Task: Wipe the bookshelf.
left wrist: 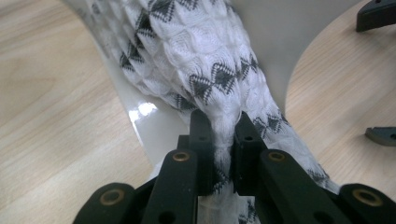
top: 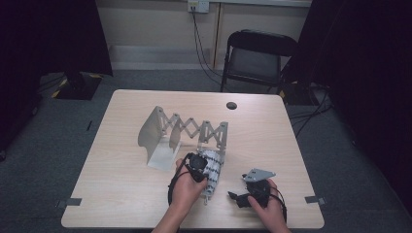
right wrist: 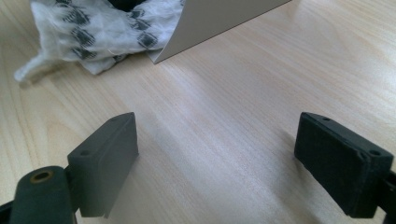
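Left gripper [left wrist: 223, 140] pinching bunched patterned cloth [left wrist: 205, 60], its lower end hidden behind the jaws; right gripper [right wrist: 217, 158] spread wide, apparently over bare table [right wrist: 224, 116].

Black tongs [left wrist: 223, 140]; brass rivets; trailing cables

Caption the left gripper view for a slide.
Left hand-held gripper pinches a white patterned cloth draped over a grey rack panel.

We see a soft, puckered white knit cloth [left wrist: 205, 70] with black diamonds, draped on a glossy, smooth grey plastic rack [left wrist: 149, 126]; the table [right wrist: 224, 140] is matt pale wood-grain.
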Available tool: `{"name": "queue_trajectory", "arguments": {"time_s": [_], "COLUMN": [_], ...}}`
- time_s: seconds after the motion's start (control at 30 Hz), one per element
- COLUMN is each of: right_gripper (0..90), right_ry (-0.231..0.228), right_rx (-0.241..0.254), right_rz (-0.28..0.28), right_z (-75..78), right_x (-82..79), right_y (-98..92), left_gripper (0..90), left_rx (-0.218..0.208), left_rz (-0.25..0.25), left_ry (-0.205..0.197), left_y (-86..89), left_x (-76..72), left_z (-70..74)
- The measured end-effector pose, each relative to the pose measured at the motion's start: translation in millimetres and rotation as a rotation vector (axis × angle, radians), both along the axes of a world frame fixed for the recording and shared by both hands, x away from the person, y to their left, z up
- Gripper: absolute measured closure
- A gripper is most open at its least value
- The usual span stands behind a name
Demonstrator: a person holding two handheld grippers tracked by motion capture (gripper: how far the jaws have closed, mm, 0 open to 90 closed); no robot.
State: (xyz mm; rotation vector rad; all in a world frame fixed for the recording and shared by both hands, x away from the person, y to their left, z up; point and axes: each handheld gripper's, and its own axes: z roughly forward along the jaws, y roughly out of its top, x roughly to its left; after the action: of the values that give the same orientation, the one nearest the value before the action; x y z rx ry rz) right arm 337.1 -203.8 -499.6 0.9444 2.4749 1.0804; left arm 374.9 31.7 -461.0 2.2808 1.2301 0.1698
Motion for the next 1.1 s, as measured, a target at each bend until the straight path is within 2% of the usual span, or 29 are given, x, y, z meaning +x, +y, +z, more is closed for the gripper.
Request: {"name": "queue_trajectory", "arguments": {"time_s": [0.63, 1.1], "right_gripper": [12.8, 12.8], "right_ry": [0.0, 0.0], "right_rx": [0.0, 0.0], "right_rz": [0.0, -0.001], "right_z": [0.0, 0.0], "right_x": [0.0, 0.0], "right_y": [0.0, 0.0], "left_gripper": [81.7, 81.7], "left_rx": [-0.008, -0.001], "left_rz": [-0.004, 0.016], "left_ry": [0.016, 0.023], "left_y": [24.6, 47.2], "left_x": [-11.6, -18.0], "left_z": [-1.8, -1.3]}}
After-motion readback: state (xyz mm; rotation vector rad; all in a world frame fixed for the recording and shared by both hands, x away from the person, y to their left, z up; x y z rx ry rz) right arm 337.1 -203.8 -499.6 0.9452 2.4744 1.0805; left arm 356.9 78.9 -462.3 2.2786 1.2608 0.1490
